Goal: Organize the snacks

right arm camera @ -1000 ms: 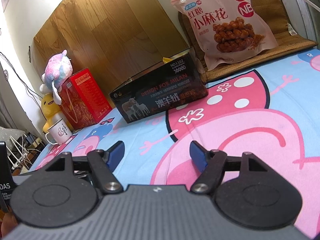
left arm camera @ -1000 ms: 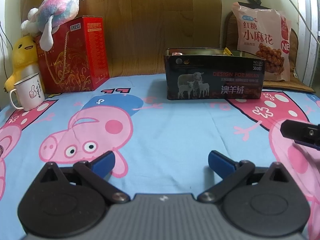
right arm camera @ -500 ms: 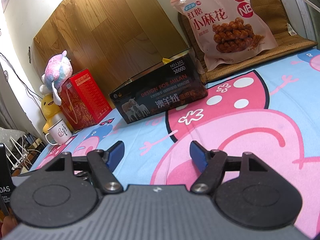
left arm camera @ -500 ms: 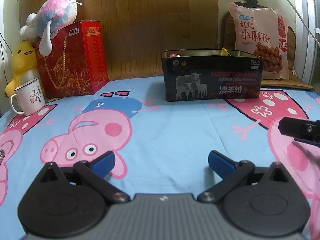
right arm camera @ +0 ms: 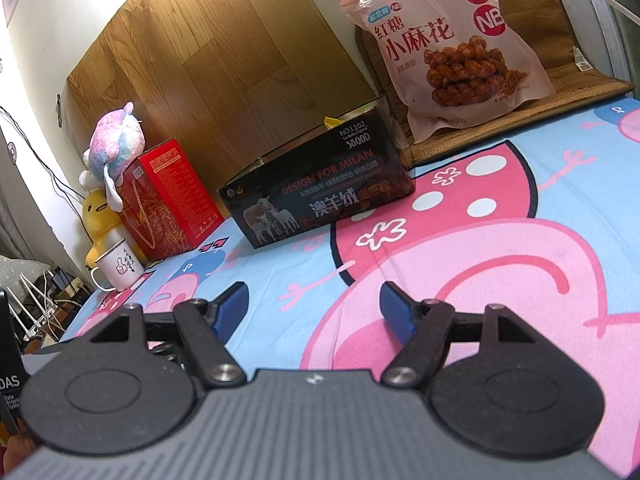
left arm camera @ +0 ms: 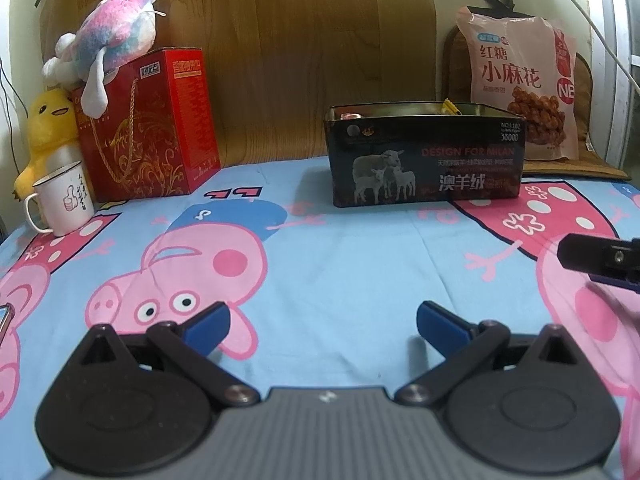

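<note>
While both tongs stay spread, nothing shifts.

Bed (left arm camera: pixel 344 264): blue sheet printed with pink cartoon pigs. On it: open dark tin (left arm camera: pixel 426 160) at the back centre; red box (left arm camera: pixel 156 124) back left; white mug (left arm camera: pixel 64 198) just left of the box; brown mat (right arm camera: pixel 560 68) back right.

Left gripper (left arm camera: pixel 323 322) held low and level, jaws spread wide with nothing between the blue pads; right gripper (right arm camera: pixel 314 308) likewise spread and holding nothing, tilted sideways; its black tip shows at the left view's right edge.
</note>
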Demonstrator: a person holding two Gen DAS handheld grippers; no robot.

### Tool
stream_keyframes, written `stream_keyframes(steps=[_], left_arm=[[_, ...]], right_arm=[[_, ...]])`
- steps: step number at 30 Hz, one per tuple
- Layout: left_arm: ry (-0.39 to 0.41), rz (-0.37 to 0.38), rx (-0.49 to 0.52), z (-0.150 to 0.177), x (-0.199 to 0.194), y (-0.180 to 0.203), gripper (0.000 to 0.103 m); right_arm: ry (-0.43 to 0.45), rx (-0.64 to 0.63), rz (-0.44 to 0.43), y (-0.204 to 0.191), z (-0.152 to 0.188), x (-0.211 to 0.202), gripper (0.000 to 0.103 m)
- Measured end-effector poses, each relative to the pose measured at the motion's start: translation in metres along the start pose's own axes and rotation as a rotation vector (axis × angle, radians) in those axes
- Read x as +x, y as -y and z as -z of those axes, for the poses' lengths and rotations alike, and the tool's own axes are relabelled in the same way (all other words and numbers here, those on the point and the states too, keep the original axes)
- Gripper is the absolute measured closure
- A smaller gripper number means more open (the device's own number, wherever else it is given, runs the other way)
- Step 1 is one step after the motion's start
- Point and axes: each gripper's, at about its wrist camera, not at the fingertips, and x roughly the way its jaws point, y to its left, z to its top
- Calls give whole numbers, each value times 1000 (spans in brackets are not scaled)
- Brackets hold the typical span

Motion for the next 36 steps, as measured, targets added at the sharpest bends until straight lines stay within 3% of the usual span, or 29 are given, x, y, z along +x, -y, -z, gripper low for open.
stream_keyframes(steps=[15,24,29,36], left_arm=[[-13,-15,0,-2,1,-1,0],[-1,-65,26,-4,-3,3,0],[73,-119,44,-11,-18,7,0],[150,-101,-4,-24,-36,0,0]], right_arm=[[4,2,-1,1,0,0,28],[22,9,-19,0,0,-6,28],[32,19,-38,2,0,-7,27],[44,39,-61,6,-1,-10,26]])
